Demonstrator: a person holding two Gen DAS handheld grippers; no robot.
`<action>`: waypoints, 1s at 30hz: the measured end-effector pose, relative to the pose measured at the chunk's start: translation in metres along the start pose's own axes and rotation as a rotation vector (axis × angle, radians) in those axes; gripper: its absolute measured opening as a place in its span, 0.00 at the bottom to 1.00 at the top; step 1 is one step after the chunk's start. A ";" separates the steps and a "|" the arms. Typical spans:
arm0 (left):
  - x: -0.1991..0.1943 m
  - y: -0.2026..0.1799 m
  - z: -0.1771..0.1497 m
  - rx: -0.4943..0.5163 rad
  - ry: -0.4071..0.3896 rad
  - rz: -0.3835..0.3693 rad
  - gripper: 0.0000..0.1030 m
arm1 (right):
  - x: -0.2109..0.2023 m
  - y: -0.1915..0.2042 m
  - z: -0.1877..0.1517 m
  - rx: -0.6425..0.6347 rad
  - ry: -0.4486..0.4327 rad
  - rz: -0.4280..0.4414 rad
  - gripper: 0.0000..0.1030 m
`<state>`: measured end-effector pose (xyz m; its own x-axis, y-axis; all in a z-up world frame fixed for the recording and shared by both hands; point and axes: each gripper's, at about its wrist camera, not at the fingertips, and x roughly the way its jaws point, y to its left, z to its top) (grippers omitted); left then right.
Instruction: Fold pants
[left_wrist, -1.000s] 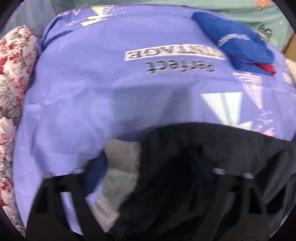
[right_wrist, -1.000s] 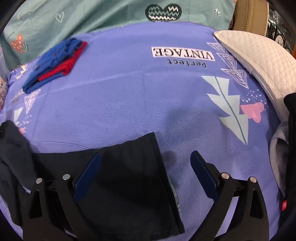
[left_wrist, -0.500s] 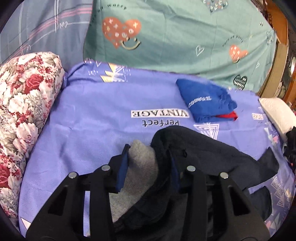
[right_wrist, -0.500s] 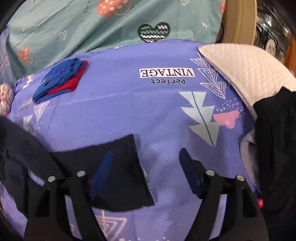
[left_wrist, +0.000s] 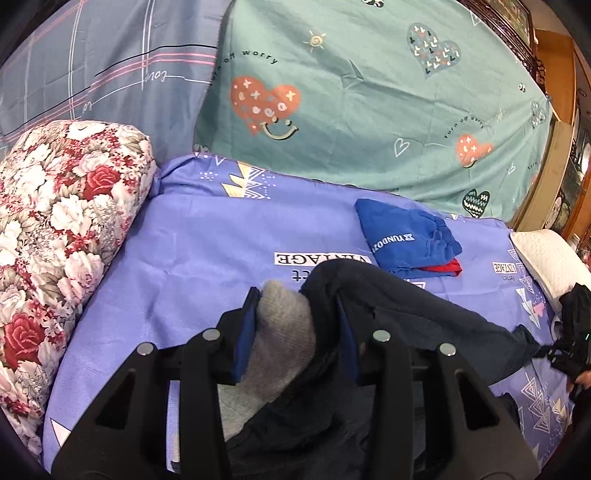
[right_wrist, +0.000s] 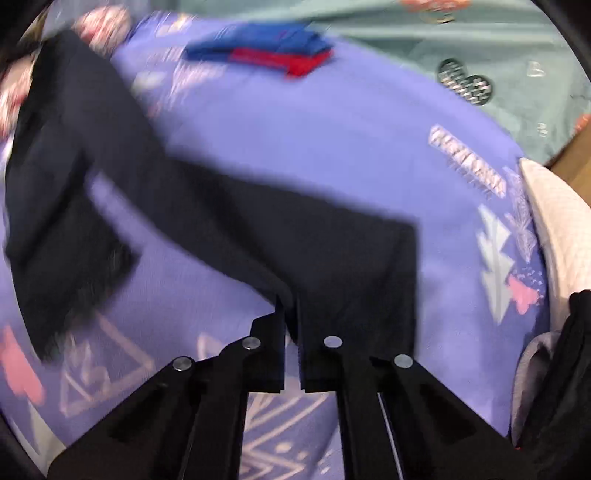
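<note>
The dark pants (left_wrist: 424, 314) hung stretched above the purple bedsheet (left_wrist: 192, 251). The left gripper (left_wrist: 295, 325) clamped the waistband with its grey lining; the right gripper (right_wrist: 291, 314) was pinched tight on a leg hem. Seemingly the spreading step; next, laying them flat on the open sheet, clear of the folded blue garment (left_wrist: 402, 240) and floral bolster (left_wrist: 55, 229).

Home bedroom, bed with purple printed sheet (left_wrist: 207, 236), floral bolster (left_wrist: 62, 229), quilted white pillow (left_wrist: 546, 258)

black grippers (left_wrist: 295, 325), blue pads (left_wrist: 245, 332)
</note>
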<state>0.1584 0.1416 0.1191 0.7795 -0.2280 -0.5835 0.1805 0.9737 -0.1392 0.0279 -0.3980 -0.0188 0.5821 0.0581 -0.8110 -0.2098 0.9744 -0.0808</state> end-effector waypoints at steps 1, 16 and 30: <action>0.001 0.004 0.000 -0.007 0.000 0.011 0.39 | -0.004 -0.005 0.011 0.008 -0.015 0.005 0.04; 0.145 0.080 -0.011 -0.150 0.296 0.149 0.52 | 0.057 -0.103 0.119 0.475 -0.007 -0.155 0.75; 0.171 0.084 -0.018 -0.118 0.405 0.261 0.79 | 0.115 -0.073 0.090 0.405 0.098 -0.052 0.65</action>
<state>0.2958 0.1848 -0.0070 0.4894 0.0174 -0.8719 -0.0767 0.9968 -0.0232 0.1805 -0.4430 -0.0542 0.5022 0.0045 -0.8647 0.1556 0.9832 0.0955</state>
